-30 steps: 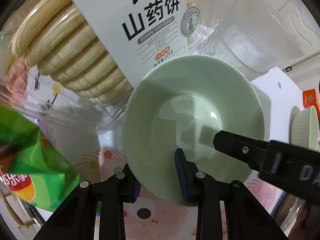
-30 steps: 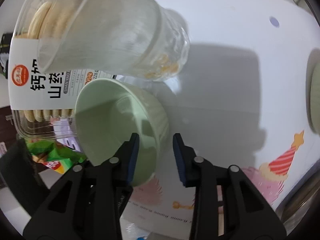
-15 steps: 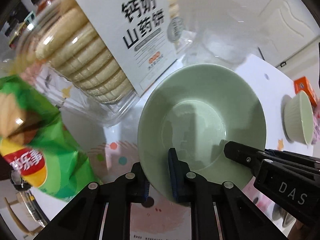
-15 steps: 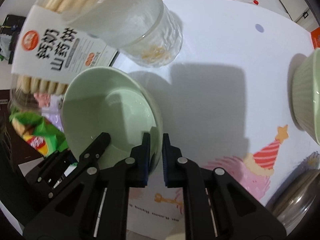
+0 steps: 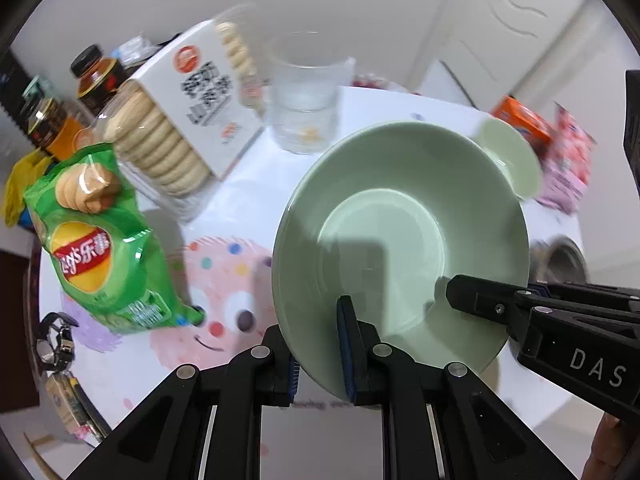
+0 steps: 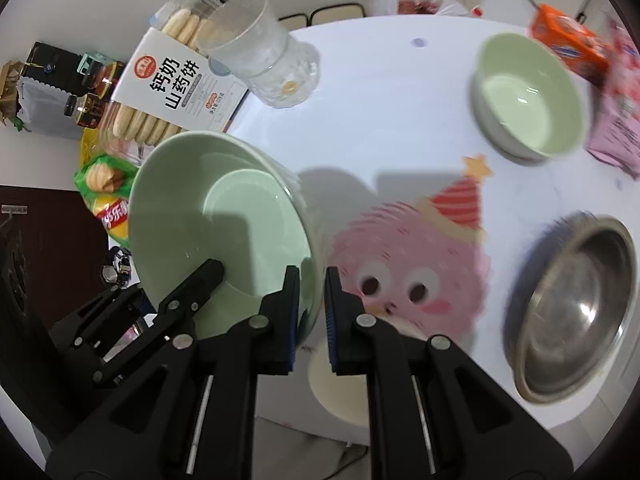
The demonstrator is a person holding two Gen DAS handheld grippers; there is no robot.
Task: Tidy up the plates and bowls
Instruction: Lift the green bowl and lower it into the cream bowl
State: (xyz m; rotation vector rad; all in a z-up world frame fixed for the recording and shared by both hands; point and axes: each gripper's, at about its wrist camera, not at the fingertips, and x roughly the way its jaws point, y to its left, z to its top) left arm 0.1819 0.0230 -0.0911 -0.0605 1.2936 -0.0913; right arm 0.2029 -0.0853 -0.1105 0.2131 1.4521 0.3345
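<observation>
The left tool (image 5: 318, 348) is clamped on the near rim of a pale green plate (image 5: 400, 240), one pad inside the dish and one outside. The right tool (image 6: 312, 316) grips the same plate (image 6: 224, 224) at another spot on its rim, again with one pad on each side of the edge. Held by both, the plate is tilted and hangs clear above the counter (image 6: 380, 100), which has a white cloth with a pink cartoon bird on it.

Beyond the plate, a green bowl (image 6: 528, 100) stands upright on the far right of the counter, and a steel bowl (image 6: 576, 316) sits near the right edge, well apart from it. A clear glass cup (image 5: 304, 96) stands just beside a box of biscuits (image 5: 200, 104). A green bag of crisps (image 5: 100, 240) lies at the left, in front of the biscuits. An orange box (image 6: 568, 44) is behind the green bowl.
</observation>
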